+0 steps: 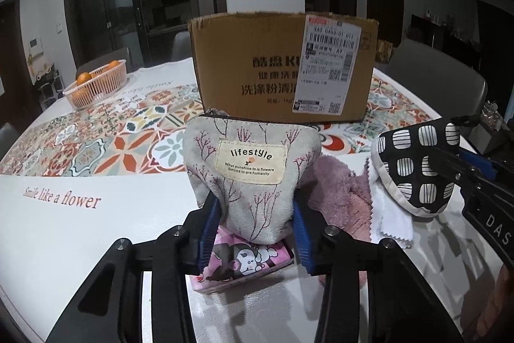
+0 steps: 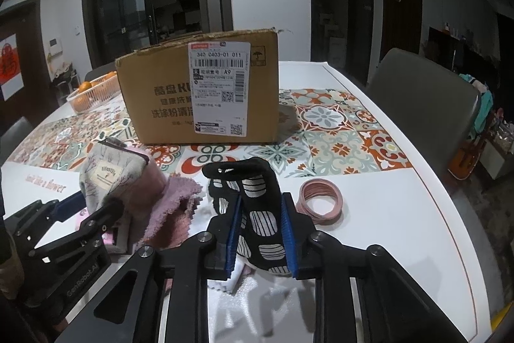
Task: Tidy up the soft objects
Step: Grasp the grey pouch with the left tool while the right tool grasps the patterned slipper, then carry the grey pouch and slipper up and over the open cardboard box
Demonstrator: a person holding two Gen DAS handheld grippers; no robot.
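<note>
My left gripper (image 1: 255,216) is shut on a grey "lifestyle" fabric pouch (image 1: 252,169) and holds it upright above the table; the pouch also shows in the right wrist view (image 2: 110,179). My right gripper (image 2: 261,230) is shut on a black pouch with white striped ovals (image 2: 257,208), also seen at the right of the left wrist view (image 1: 417,166). A pink cartoon tissue pack (image 1: 244,259) lies under the left gripper. A purple fluffy cloth (image 1: 340,198) and a white cloth (image 1: 390,214) lie between the grippers. An open cardboard box (image 1: 282,66) stands behind.
A stack of pink hair ties (image 2: 321,198) lies right of the right gripper. A basket of oranges (image 1: 96,82) sits at the far left. Grey chairs (image 2: 420,98) stand around the table (image 1: 80,233), which has a patterned tile cloth.
</note>
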